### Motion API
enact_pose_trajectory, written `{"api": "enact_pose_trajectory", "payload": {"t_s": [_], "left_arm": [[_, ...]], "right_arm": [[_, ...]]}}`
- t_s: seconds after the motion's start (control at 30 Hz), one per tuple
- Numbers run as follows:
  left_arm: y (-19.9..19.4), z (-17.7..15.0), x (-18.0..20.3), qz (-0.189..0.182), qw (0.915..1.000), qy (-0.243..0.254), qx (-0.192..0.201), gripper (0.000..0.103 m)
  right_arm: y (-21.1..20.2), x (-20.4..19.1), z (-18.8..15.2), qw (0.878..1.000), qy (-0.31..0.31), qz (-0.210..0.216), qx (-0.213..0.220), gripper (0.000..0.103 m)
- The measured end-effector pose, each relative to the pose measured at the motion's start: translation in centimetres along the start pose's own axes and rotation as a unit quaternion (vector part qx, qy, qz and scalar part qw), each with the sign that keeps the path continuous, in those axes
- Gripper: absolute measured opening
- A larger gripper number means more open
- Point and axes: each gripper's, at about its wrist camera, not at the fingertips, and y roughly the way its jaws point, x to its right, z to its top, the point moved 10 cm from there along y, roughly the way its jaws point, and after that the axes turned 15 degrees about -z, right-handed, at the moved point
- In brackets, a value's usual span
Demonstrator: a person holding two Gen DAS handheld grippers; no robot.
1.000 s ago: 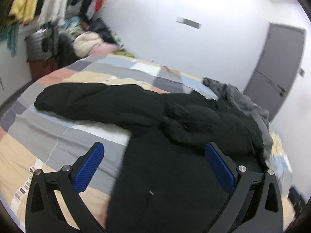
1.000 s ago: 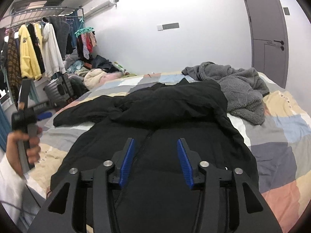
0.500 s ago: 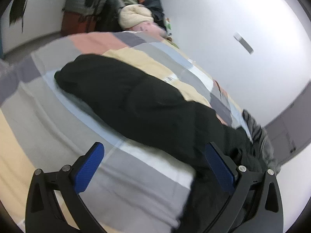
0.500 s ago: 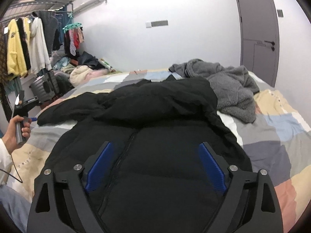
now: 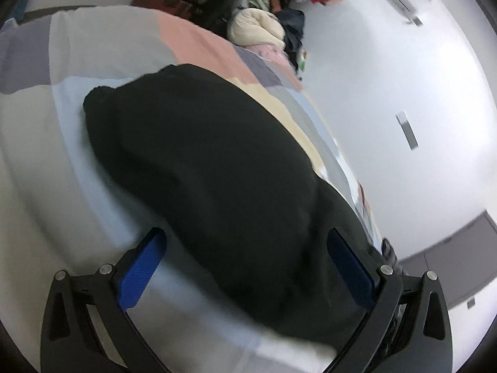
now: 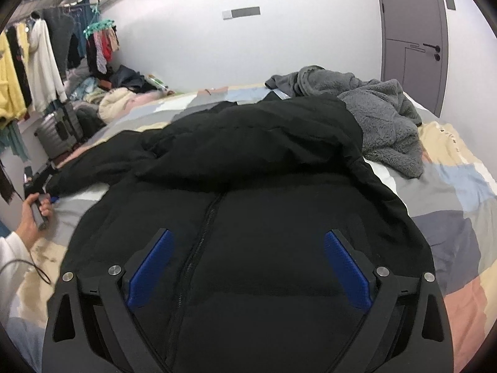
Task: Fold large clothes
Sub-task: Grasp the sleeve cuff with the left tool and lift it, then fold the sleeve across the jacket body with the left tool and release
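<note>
A large black padded jacket (image 6: 248, 192) lies front up on the patchwork bed, its zipper (image 6: 202, 233) running down the middle. One sleeve (image 5: 211, 168) stretches out to the left, its cuff (image 5: 96, 99) on the pale sheet. My left gripper (image 5: 248, 264) is open and hovers just over that sleeve, near its upper part; it also shows at the sleeve end in the right wrist view (image 6: 37, 186). My right gripper (image 6: 248, 264) is open and empty above the jacket's lower front.
A grey fleece garment (image 6: 372, 115) is heaped at the bed's far right. A clothes rack (image 6: 37, 62), a suitcase (image 6: 56, 133) and a clothes pile (image 6: 118, 99) stand at the left. A grey door (image 6: 413, 37) is at the back right.
My left gripper swung left and closed in over the outstretched sleeve. My right gripper opened wide and stayed over the jacket's front.
</note>
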Motion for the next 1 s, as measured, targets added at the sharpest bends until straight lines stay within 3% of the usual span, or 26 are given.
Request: {"api": "enact_pose_trajectory", "payload": {"t_s": [0.1,0.27,0.37,0.43,0.53,0.6,0.8,1.0], "left_arm": [[0.7,1.9,-1.2,0.018,0.9997,0.004,0.018,0.102],[1.0,3.3,-1.5,0.032,0.9984,0.009,0.045,0.087],[0.7,3.9,-1.8,0.043,0.9975,0.013,0.054,0.068],[0.4,4.1,-1.8,0.035,0.9974,0.001,0.062,0.045],[-0.1,4.3,-0.9,0.042,0.9972,0.011,0.062,0.023],[-0.7,4.6,0.3,0.050,0.9963,0.034,0.061,0.014],[-3.8,5.7,3.8,0.082,0.9904,0.068,0.088,0.006],[-7.1,6.3,10.6,0.091,0.9816,0.133,0.103,0.004]], "right_arm": [[1.1,-0.3,0.0,1.000,-0.006,-0.012,-0.006,0.098],[2.4,-0.6,0.1,1.000,-0.009,-0.011,-0.017,0.098],[2.5,-0.7,0.1,1.000,-0.021,-0.018,-0.011,0.098],[2.5,-1.1,-0.1,1.000,-0.024,-0.010,-0.015,0.098],[1.9,-1.5,0.0,1.000,-0.029,-0.003,-0.011,0.098],[1.3,-1.2,0.2,0.999,-0.031,-0.008,-0.002,0.098],[0.2,-0.7,0.5,1.000,-0.025,-0.009,0.009,0.099],[-1.6,0.0,1.0,0.999,-0.023,-0.004,0.030,0.101]]}}
